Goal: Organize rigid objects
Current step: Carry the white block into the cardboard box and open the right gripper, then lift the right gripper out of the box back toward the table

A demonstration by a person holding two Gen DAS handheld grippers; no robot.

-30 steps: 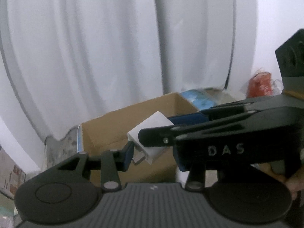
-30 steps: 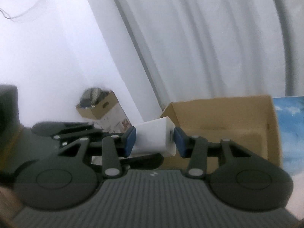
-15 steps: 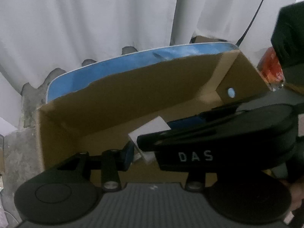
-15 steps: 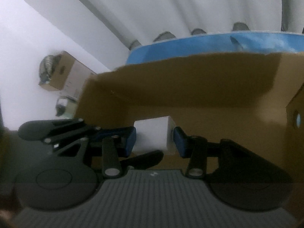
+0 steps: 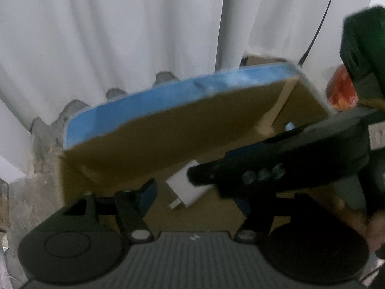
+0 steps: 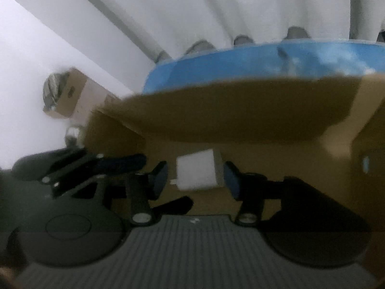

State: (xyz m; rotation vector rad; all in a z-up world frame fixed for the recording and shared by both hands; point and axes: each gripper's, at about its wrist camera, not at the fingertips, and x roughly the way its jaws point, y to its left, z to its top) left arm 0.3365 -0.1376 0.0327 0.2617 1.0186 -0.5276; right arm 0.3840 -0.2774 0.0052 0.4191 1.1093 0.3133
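Note:
A white plug adapter (image 6: 196, 172) lies inside the open cardboard box (image 6: 240, 115), between my right gripper's (image 6: 196, 180) spread blue pads, with gaps on both sides. It also shows in the left wrist view (image 5: 186, 187), prongs toward me, below the box's (image 5: 168, 144) back wall. My left gripper (image 5: 195, 200) is open and empty just in front of it. The right gripper's body (image 5: 288, 166) crosses over the left gripper's right finger.
The box has a blue outer flap (image 5: 168, 98) and stands before white curtains (image 5: 144, 29). An orange object (image 5: 341, 91) is at the right. A smaller cardboard box (image 6: 65, 94) stands by the white wall at the left.
Both grippers have dropped into the box. My right gripper has opened and let go of the white adapter, which now rests on the box floor. The left jaws have spread too.

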